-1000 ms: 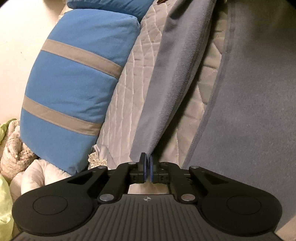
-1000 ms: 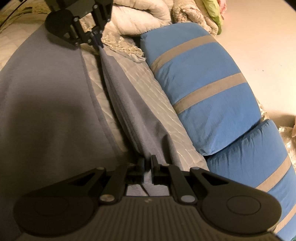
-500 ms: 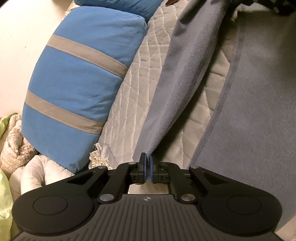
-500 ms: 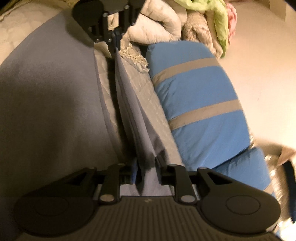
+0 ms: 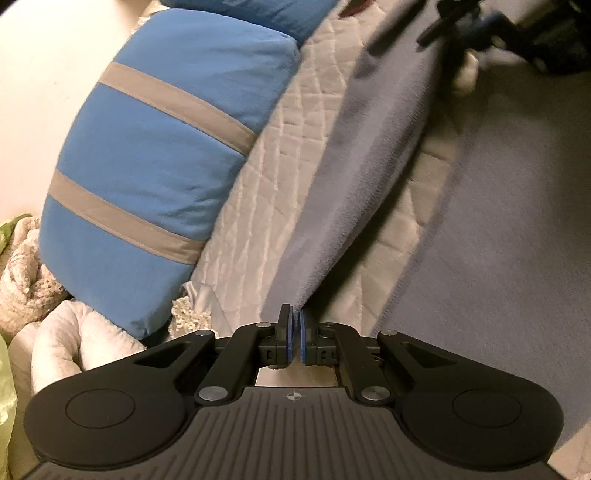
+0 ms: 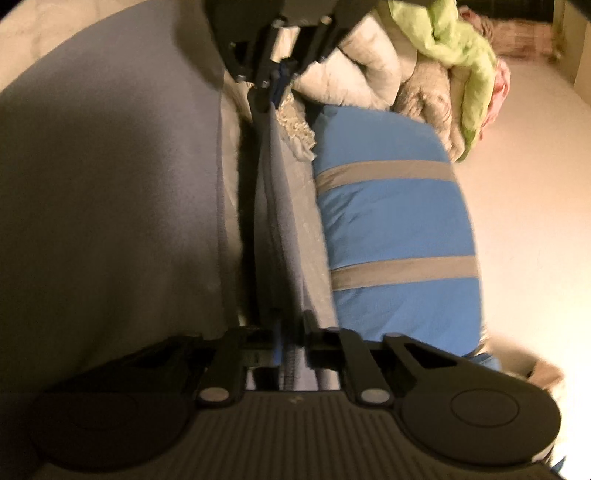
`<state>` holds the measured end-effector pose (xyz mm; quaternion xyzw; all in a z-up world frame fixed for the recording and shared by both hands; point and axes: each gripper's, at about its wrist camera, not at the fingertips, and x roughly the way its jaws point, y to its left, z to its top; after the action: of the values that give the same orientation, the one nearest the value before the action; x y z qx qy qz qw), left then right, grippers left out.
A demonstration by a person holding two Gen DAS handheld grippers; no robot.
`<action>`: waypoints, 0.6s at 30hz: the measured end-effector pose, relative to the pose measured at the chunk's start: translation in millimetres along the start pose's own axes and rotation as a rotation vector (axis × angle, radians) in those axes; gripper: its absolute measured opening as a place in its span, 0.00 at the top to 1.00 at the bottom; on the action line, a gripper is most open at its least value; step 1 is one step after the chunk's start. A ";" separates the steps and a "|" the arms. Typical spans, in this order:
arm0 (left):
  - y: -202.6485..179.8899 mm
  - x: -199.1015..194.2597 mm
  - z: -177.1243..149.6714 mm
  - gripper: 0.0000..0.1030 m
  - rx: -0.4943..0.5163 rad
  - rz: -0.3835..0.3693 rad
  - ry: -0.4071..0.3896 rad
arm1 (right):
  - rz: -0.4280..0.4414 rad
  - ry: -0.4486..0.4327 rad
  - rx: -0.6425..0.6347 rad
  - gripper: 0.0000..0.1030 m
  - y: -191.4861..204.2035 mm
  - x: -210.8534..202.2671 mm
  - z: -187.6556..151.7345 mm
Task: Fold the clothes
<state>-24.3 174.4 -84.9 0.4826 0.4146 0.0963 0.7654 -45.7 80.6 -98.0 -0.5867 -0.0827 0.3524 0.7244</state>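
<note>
A grey-blue garment (image 5: 517, 221) lies spread on a white quilted bed (image 5: 266, 184). One long strip of the garment (image 5: 369, 166) is raised off the quilt and stretched between my two grippers. My left gripper (image 5: 295, 314) is shut on one end of the strip. My right gripper (image 6: 291, 325) is shut on the other end, with bunched cloth between its fingers. From the right wrist, the strip (image 6: 273, 221) runs up to the left gripper (image 6: 275, 85) at the top. The right gripper (image 5: 461, 29) shows blurred at the top of the left wrist view.
A blue pillow with grey stripes (image 5: 166, 147) lies along the bed's edge beside the strip, also seen as a blue pillow (image 6: 395, 221). Cream blankets (image 5: 22, 277) and a lime-green cloth (image 6: 461, 55) are heaped past the pillow.
The two grippers have drawn closer together, each looming larger in the other's view. The strip between them has lifted and turned more on edge. Both stay shut on it.
</note>
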 end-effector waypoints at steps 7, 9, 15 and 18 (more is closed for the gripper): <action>-12.7 -22.3 10.3 0.63 0.048 -0.058 -0.099 | 0.114 0.024 0.147 0.79 -21.4 7.7 -3.2; -15.8 -34.3 17.0 0.58 0.051 -0.068 -0.169 | 0.138 0.027 0.188 0.78 -28.9 11.0 -3.4; -39.5 -52.7 42.5 0.58 0.146 -0.041 -0.297 | 0.197 0.036 0.300 0.78 -47.5 13.7 -5.8; -57.6 -50.2 53.2 0.58 0.220 -0.017 -0.303 | 0.227 0.038 0.352 0.78 -57.7 16.3 -7.6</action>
<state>-32.2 82.1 -94.8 0.5690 0.3065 -0.0300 0.7625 -5.8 80.9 -52.6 -0.4630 0.0605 0.4295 0.7730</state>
